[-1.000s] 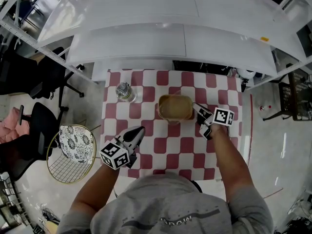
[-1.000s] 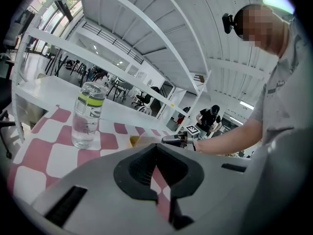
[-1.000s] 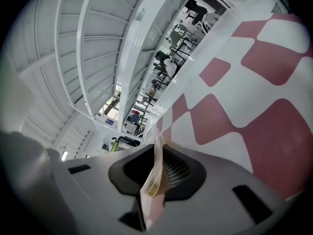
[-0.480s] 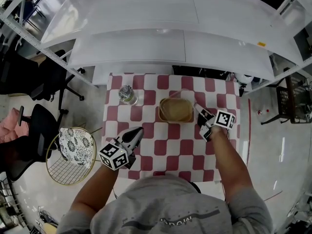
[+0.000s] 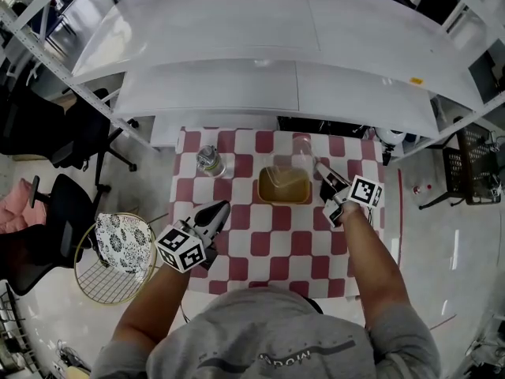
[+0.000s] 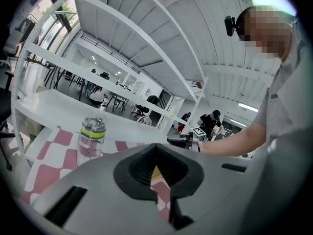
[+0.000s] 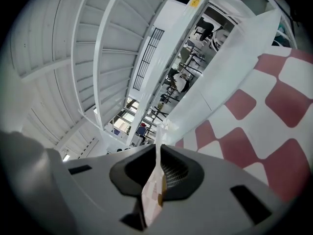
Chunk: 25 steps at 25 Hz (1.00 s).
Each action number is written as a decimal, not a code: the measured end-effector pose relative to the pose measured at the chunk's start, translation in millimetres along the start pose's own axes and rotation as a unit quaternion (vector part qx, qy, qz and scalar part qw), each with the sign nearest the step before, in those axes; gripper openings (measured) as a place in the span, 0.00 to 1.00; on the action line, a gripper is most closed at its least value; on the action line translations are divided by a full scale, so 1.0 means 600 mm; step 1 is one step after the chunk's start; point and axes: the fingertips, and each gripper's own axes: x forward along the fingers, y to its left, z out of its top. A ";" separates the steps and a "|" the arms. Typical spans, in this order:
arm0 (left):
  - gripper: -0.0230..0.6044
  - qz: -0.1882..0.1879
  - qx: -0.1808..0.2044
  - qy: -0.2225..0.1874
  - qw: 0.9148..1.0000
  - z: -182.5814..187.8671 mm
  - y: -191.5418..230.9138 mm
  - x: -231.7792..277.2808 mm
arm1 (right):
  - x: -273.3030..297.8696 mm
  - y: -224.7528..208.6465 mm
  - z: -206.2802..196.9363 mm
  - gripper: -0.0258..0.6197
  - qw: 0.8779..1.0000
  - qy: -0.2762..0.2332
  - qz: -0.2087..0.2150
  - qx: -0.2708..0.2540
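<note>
The right claw is clamped on the thin upper edge of a clear plastic bag, and in the right gripper view the film runs straight up between the closed jaws. The bag, tan inside, is over the middle of the checked table, towards the back. The left claw is pinched together with nothing in it, over the table's left side. A small bottle with a green band stands beyond it, left of the bag and clear of both claws.
</note>
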 end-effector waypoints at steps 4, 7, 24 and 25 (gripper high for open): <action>0.04 0.002 0.009 -0.012 1.000 0.029 0.003 -0.004 | 0.002 0.035 0.024 0.11 1.000 -0.013 0.010 -0.016; 0.04 -0.003 0.017 -0.022 1.000 0.055 0.000 -0.004 | 0.006 0.064 0.042 0.11 0.999 -0.022 0.020 -0.028; 0.04 -0.043 0.084 -0.097 0.991 0.270 -0.053 -0.017 | -0.014 0.274 0.179 0.11 0.987 -0.101 0.063 -0.110; 0.04 -0.046 0.090 -0.102 0.990 0.283 -0.057 -0.020 | -0.015 0.293 0.185 0.11 0.985 -0.105 0.073 -0.117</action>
